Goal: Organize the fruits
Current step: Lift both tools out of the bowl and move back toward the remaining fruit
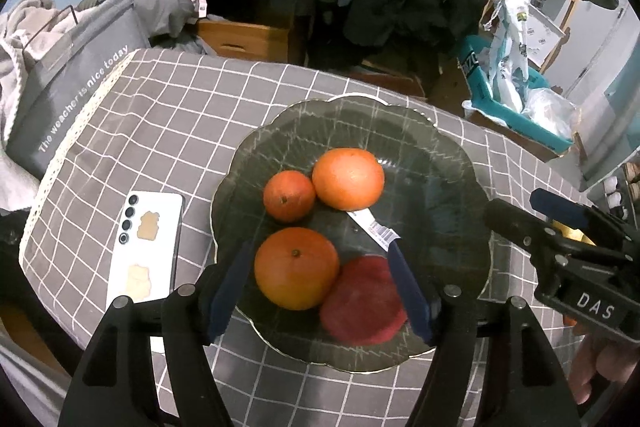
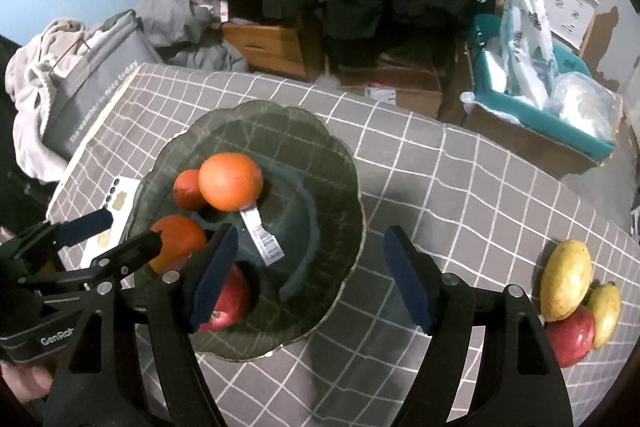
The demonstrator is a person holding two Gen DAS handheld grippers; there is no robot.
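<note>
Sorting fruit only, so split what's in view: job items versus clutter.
Job: glass plate, three oranges, red apple on it; two mangoes, another red apple on the cloth.

Clutter: phone, barcode label, grey bag, teal bin.

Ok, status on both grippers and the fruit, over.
Both grippers open, left gripper and right gripper over the glass plate. Three oranges, one apple plated. Mangoes still on cloth. Nothing blocking.
</note>
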